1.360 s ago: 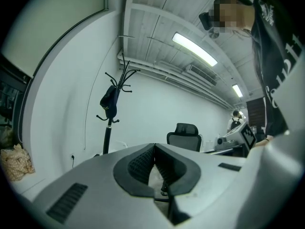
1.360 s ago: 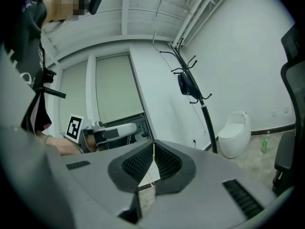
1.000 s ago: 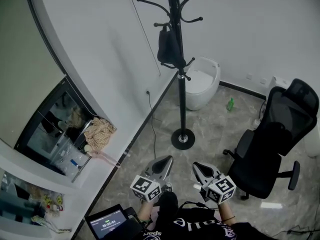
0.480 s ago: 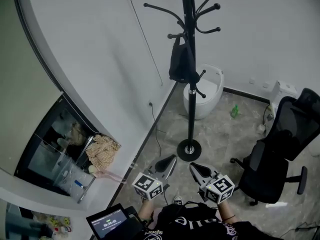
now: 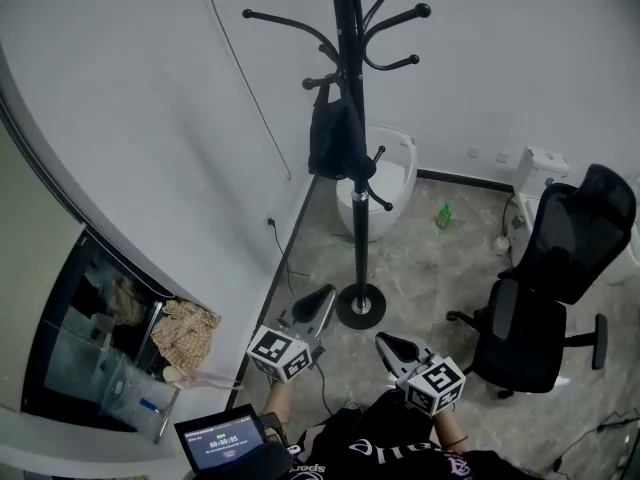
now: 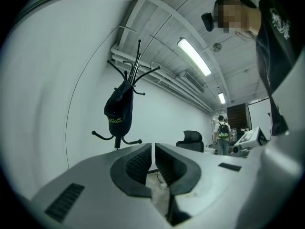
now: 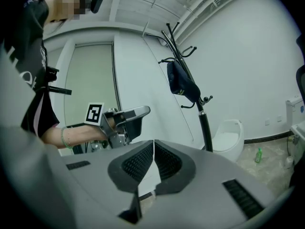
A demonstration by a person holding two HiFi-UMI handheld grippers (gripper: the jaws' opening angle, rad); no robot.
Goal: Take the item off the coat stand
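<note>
So both claws are closed on nothing: the left gripper (image 5: 322,300) and right gripper (image 5: 386,341) sit low, side by side, near the black coat stand (image 5: 356,230). Meanwhile the dark item (image 5: 335,140) hangs from a hook partway up it, well apart from both.

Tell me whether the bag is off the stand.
No, the bag hangs on the stand, well above the floor.
</note>
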